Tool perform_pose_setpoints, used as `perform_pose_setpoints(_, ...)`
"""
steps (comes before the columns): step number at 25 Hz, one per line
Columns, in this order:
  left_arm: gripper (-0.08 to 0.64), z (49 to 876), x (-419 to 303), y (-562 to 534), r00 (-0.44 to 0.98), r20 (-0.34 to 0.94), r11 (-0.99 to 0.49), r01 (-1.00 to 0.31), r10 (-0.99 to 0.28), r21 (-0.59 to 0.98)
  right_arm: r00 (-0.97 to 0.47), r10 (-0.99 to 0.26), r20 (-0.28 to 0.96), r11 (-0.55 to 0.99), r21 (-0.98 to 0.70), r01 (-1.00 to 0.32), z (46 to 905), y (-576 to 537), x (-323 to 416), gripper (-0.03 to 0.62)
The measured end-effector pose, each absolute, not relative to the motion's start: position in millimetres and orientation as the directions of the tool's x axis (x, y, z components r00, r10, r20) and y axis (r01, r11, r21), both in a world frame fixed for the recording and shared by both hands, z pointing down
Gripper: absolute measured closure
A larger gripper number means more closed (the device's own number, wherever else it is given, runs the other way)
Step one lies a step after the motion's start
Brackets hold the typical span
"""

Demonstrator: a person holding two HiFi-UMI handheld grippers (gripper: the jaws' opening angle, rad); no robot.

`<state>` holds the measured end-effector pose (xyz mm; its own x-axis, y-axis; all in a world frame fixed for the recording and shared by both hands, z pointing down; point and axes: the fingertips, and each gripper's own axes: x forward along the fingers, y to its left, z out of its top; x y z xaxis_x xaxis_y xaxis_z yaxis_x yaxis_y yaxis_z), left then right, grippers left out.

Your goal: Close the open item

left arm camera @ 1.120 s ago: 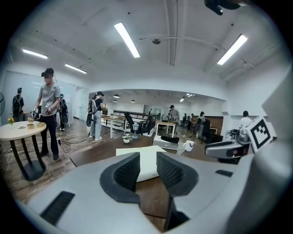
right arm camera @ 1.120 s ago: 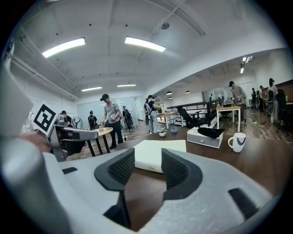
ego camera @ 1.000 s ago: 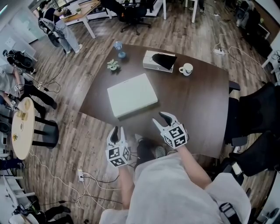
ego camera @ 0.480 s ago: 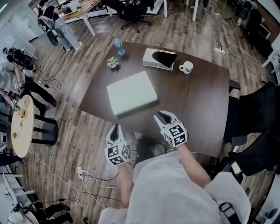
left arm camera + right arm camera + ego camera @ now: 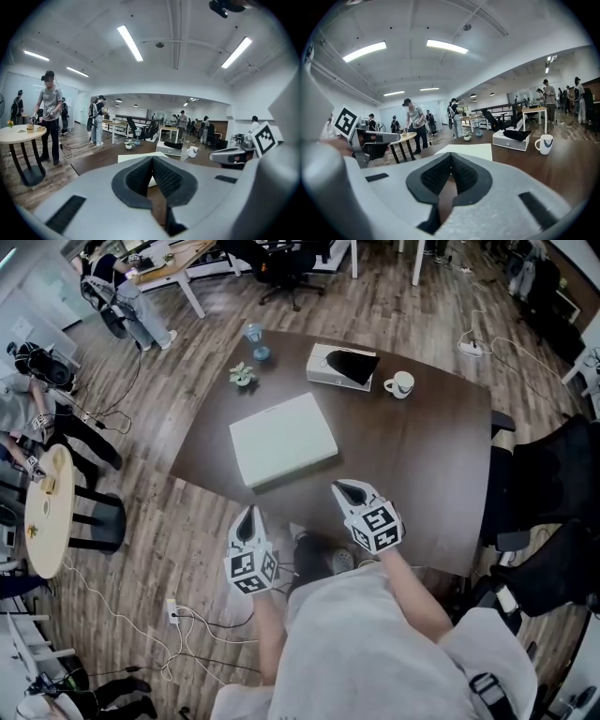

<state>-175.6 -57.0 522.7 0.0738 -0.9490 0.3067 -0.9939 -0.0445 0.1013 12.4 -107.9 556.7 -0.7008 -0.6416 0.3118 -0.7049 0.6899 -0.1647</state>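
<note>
A flat white laptop-like case [image 5: 282, 440] lies with its lid down in the middle of the dark table [image 5: 422, 465]. Both grippers hover at the table's near edge, short of the case. My left gripper [image 5: 247, 512] hangs just off the edge, over the floor, and its jaws are shut on nothing. My right gripper [image 5: 339, 487] is over the table's near edge, also shut and empty. The left gripper view shows its own gripper [image 5: 152, 159] with pads together and the case [image 5: 131, 158] beyond. In the right gripper view the gripper [image 5: 451, 157] points at the case [image 5: 471, 151].
Behind the case stand a white box with a black cloth on it [image 5: 342, 368], a white mug [image 5: 399, 386], a small plant [image 5: 242, 378] and a blue glass [image 5: 254, 337]. Black chairs [image 5: 548, 484] stand at the right. A round table [image 5: 47, 512] and people are at the left.
Both grippers' jaws have closed from partly open to shut, with nothing between them. The hands have stayed in nearly the same place at the table's near edge.
</note>
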Motion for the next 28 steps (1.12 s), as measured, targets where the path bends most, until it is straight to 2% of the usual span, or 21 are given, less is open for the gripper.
perform_pose_setpoints(28,0.555,523.1,-182.9,-55.5,0.077,0.322,-0.045,-0.993,-0.943,0.106,-0.711,-0.628,0.316,0.705,-0.156,-0.692,553.9,-108.0,8.6,0.588)
